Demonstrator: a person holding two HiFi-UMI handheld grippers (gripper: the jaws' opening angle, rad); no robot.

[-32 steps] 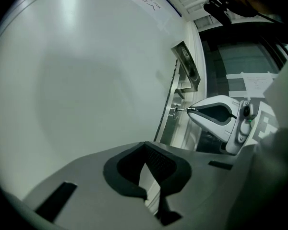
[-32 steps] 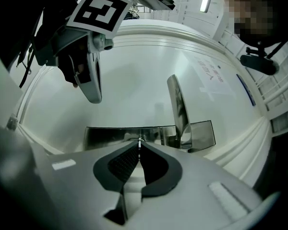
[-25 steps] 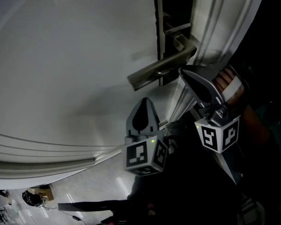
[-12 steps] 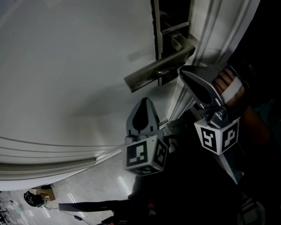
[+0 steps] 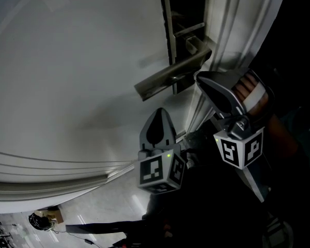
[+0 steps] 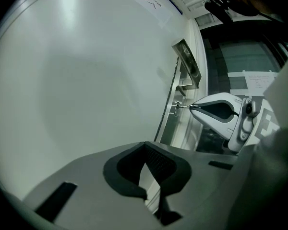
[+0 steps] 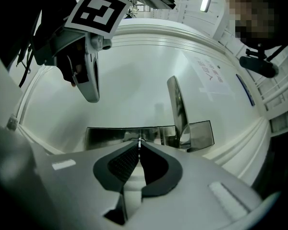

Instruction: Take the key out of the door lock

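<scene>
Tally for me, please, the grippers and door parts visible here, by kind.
Grey two-jaw grippers: 2, the left gripper and the right gripper
White door: 1
Metal lever door handle: 1
Small metal key, pinched by the right gripper: 1
Total: 5

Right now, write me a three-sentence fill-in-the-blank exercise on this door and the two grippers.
1. The right gripper is shut on the ____ that sticks out of the lock.
2. The left gripper has its jaws together, and they hold ____.
3. In the left gripper view, the lock sits ____ the door handle.
Missing words: key; nothing; below.
</scene>
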